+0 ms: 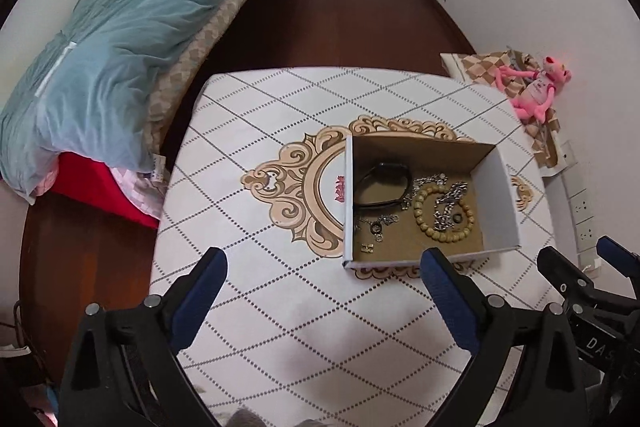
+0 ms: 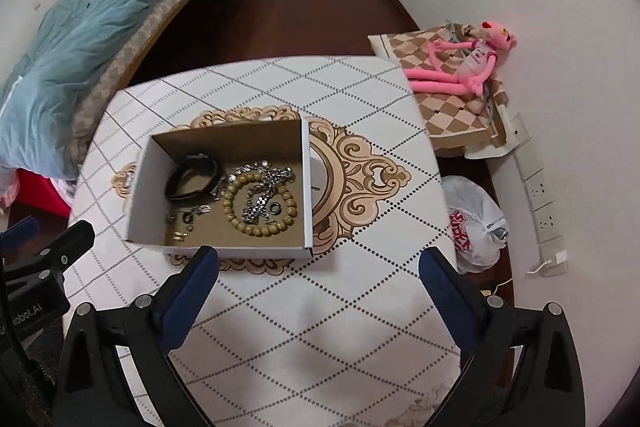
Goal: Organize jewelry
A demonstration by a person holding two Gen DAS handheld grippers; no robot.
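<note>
Hovering above the patterned tablecloth (image 1: pixel 280 307), both tools short of the cardboard box (image 1: pixel 500 203). Left gripper (image 1: pixel 322 287) spread wide, nothing between the blue pads; right gripper (image 2: pixel 318 285) likewise released and empty, jaws well apart. All the jewelry sitting in the box already: a black band (image 2: pixel 194 177) toward the back left corner, a bead bracelet (image 2: pixel 260 201) in the middle with a silver chain (image 2: pixel 264 195) draped across it and a small dark ring (image 2: pixel 275 208) inside its loop, plus a smaller chain piece (image 2: pixel 192 213) and a tiny gold item (image 2: pixel 179 235) near the front wall. Looks like either the very start or the very end of the sorting; hard to call from here. If more is wanted, probably a descent into the box and a pinch on one loose piece, most likely the beads or the band, since those offer something solid to close on. Untangling needed first where chain overlaps beads. Hard to read: whether the silver links are one chain or several, and what the gold item actually is. Box front wall hiding the nearest strip of the floor inside. Off to the right, a pink plush toy (image 2: pixel 464 67) on a checked cushion (image 2: pixel 452 115), and a plastic bag (image 2: pixel 476 223) on the floor, contents unseen.
</note>
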